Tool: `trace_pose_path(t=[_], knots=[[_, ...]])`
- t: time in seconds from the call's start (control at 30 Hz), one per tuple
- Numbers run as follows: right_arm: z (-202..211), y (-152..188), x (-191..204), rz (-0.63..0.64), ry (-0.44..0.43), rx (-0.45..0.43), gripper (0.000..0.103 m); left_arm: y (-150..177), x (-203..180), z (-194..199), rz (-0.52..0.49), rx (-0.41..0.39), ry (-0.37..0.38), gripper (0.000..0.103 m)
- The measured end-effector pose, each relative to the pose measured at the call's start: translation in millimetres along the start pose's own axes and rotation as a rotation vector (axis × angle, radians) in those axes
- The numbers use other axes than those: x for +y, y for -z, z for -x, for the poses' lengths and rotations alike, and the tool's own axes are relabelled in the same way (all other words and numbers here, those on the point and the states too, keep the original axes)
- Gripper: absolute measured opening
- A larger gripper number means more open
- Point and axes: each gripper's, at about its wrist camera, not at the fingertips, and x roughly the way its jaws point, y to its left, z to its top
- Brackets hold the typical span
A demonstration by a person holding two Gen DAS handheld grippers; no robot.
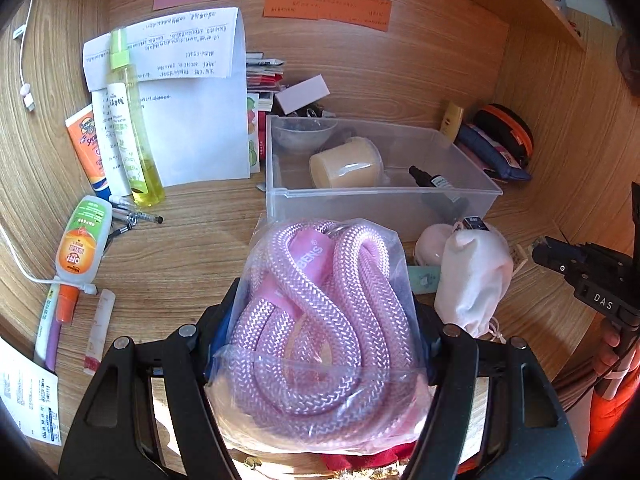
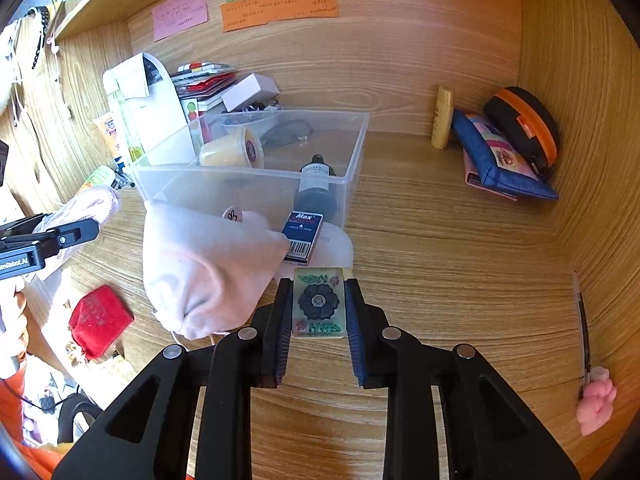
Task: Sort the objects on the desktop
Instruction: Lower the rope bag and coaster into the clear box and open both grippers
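Note:
My left gripper [image 1: 320, 320] is shut on a clear bag of coiled pink rope [image 1: 320, 320], held above the desk just in front of the clear plastic bin [image 1: 280, 168]. The bin holds a cream jar [image 1: 346, 164], a dark dropper bottle [image 1: 434, 180] and a clear bowl [image 1: 302, 132]. My right gripper [image 2: 319, 308] is shut on a green tile with a dark flower [image 2: 319, 304], right of a white cloth pouch [image 2: 208, 268] and near a blue Max box [image 2: 302, 236]. The bin also shows in the right wrist view [image 2: 352, 148].
Left of the bin lie a yellow spray bottle [image 1: 134, 132], a sunscreen tube [image 1: 90, 148], an OFF bottle [image 1: 82, 240], pens and papers [image 1: 192, 112]. Pouches [image 2: 504, 152] and a yellow tube [image 2: 443, 118] stand at the back right. A red pouch [image 2: 100, 320] lies at the desk's front left.

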Motion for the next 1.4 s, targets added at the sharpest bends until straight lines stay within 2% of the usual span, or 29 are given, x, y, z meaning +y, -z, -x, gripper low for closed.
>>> trace_pose_path(t=[0.43,0.87,1.17,1.4], knots=[[0.3,-43.7,5.6,0.038,0.008,-0.060,0.022,-40.3,-2.4,-4.7,-0.007,-0.067,0.015,0.069],[-22.4,-91.2,8.4,0.083,-0.007,-0.083,0.022,-88.2,3.8,-28.4,0.013,-0.088,0.032,0.069],[-51.7,-112.8,10.9,0.111,-0.029,-0.047,0.022,-115.5,7.5,-57.2,0.023,-0.075,0.029,0.069],[-82.6,-116.3,16.2,0.132,-0.046,0.015,0.022,-120.0,11.7,-85.5,0.046,-0.029,0.032,0.069]])
